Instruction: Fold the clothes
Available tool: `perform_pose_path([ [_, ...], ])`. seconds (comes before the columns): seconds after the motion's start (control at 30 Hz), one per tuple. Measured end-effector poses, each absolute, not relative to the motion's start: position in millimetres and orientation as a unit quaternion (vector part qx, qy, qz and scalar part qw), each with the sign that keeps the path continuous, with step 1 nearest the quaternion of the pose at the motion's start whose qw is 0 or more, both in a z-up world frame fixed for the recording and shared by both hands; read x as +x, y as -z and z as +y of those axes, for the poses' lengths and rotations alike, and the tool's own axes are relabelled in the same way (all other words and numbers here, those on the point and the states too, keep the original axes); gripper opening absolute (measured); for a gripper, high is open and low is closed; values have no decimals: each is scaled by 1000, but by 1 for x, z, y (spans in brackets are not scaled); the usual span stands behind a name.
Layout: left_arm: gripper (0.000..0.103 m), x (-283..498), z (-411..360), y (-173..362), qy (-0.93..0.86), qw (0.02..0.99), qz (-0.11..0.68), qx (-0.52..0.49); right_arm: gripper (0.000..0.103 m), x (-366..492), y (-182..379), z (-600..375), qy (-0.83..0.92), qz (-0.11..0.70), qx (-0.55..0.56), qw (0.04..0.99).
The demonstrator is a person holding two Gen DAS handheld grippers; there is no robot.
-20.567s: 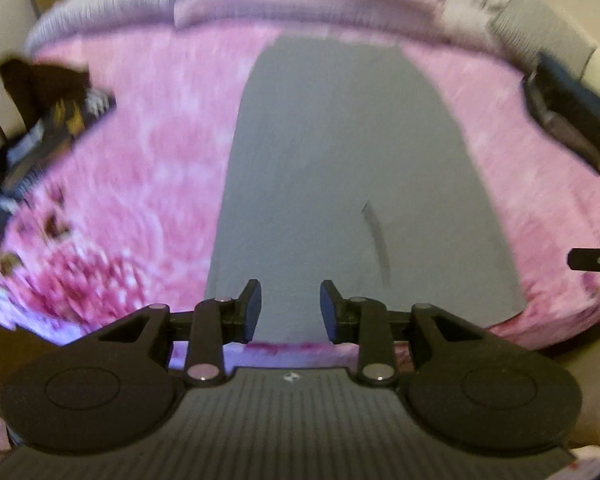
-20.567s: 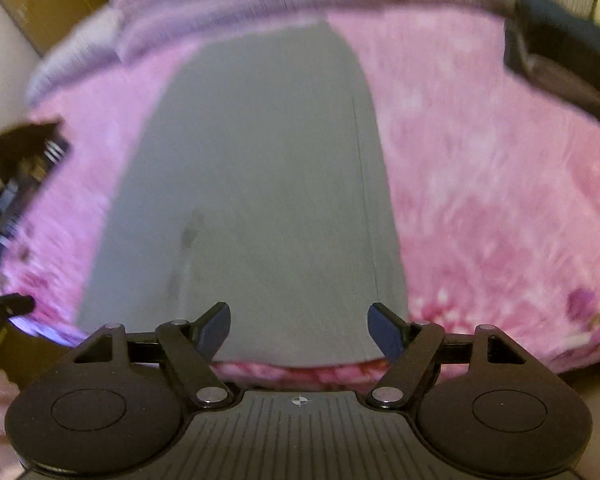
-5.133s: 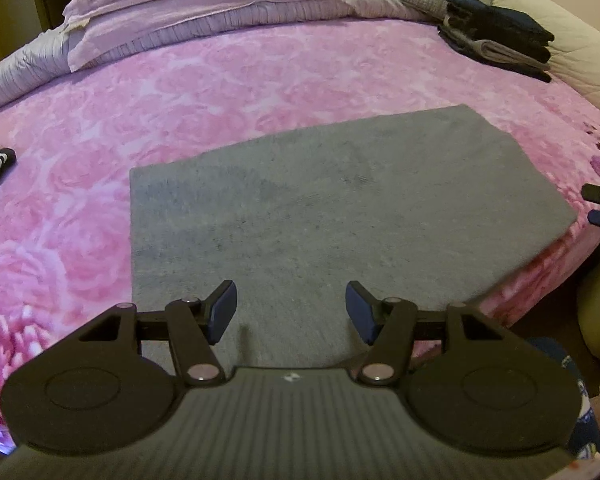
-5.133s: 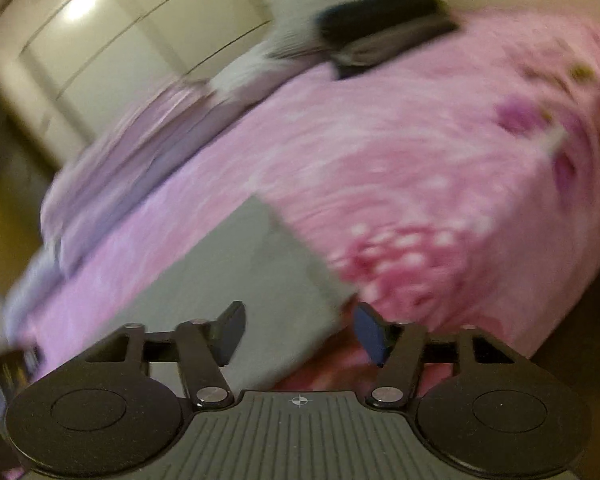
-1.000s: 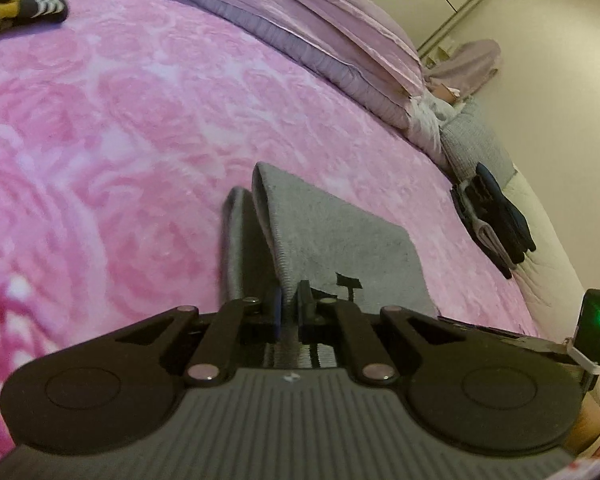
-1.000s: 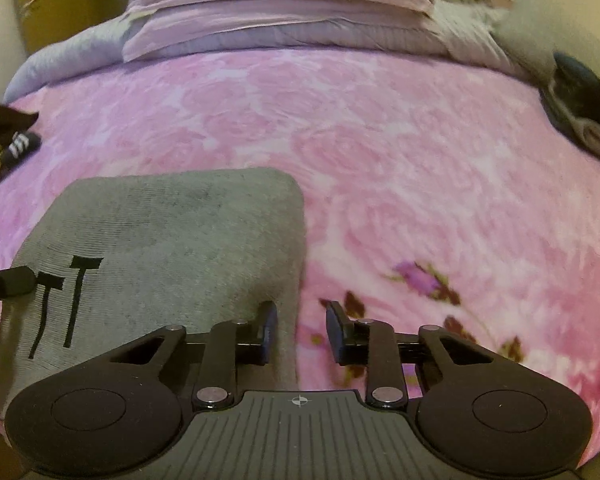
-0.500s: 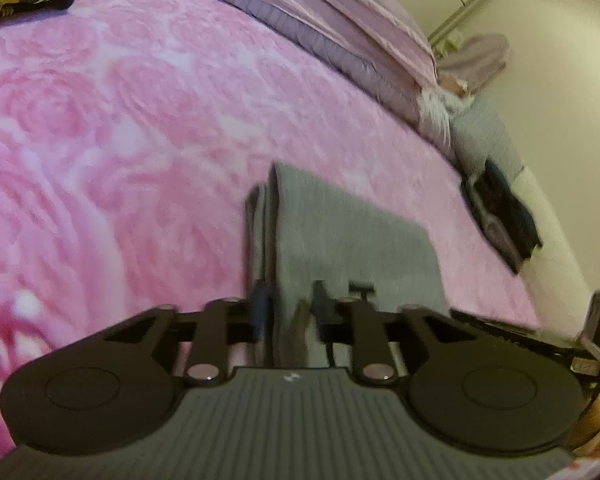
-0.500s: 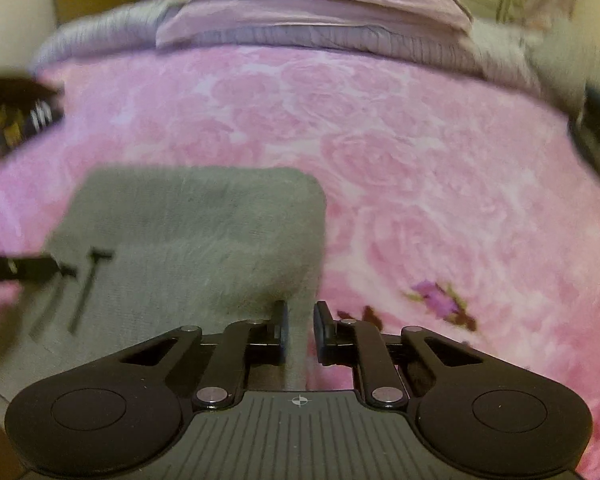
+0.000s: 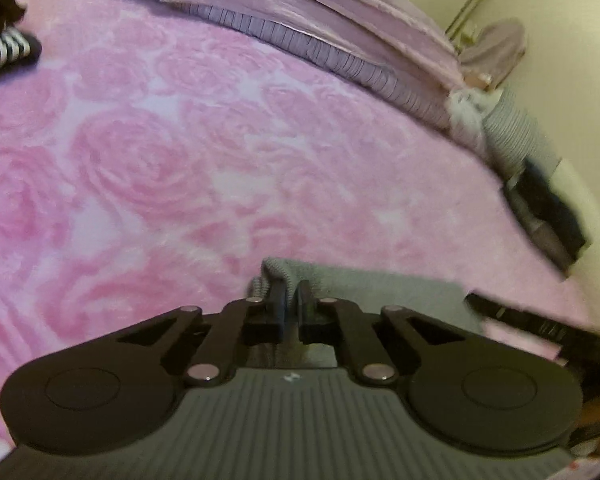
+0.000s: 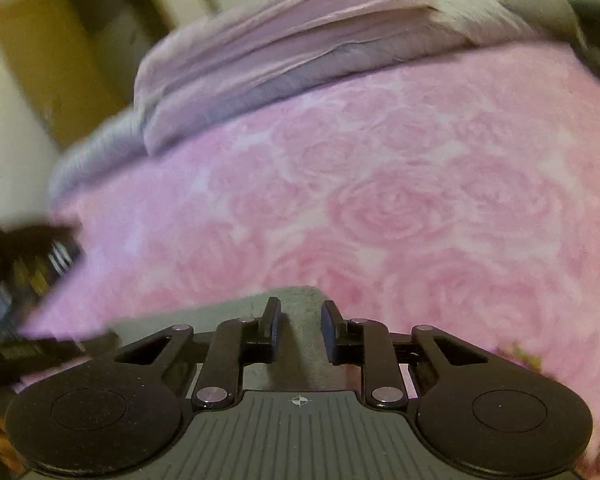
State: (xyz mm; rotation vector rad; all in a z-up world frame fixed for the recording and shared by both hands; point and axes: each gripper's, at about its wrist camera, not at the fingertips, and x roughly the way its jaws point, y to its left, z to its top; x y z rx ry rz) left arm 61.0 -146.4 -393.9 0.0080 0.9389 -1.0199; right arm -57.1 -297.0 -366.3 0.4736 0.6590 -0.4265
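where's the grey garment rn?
Low centre in both wrist views: folded grey garment on the pink bedspread, its corner pinched in the left claw.

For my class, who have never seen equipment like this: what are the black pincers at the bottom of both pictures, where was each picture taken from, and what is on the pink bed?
Each picture comes from a wide-angle camera mounted on a hand-held gripper, looking forward along its two fingers. A person holds one in each hand; there is no robot. The left gripper is shut on an edge of the folded grey garment. The right gripper is open above the same garment, gripping nothing. The garment lies on a pink rose-patterned bedspread, with lilac pillows behind and a dark clothes pile at the right edge.
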Motion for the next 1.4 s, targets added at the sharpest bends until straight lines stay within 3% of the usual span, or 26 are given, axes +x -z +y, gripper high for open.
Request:
perform_pose_path([
  [0.23,6,48,-149,385,470,788,395,57,21,-42,366,-290,201,356,146,901],
  [0.53,4,-4,-89,357,528,766,360,62,20,-130,338,-224,143,318,169,922],
  [0.67,7,-12,-88,381,513,763,384,82,19,-133,368,-215,148,346,167,912],
  [0.87,3,-40,-55,355,505,770,384,71,19,-170,341,-192,144,327,158,921],
  [1.03,4,-68,-41,372,483,774,400,88,19,-192,369,-176,157,353,150,910],
  [1.13,4,-77,-32,363,468,780,408,81,19,-198,358,-171,170,359,149,906],
  [1.2,6,-83,-27,353,462,782,410,83,26,-204,346,-166,164,353,154,908],
  [1.3,12,-98,-17,341,454,788,407,91,55,-215,335,-155,157,341,158,913],
  [1.4,20,-111,-10,334,456,787,405,98,56,-219,333,-143,149,344,157,914],
])
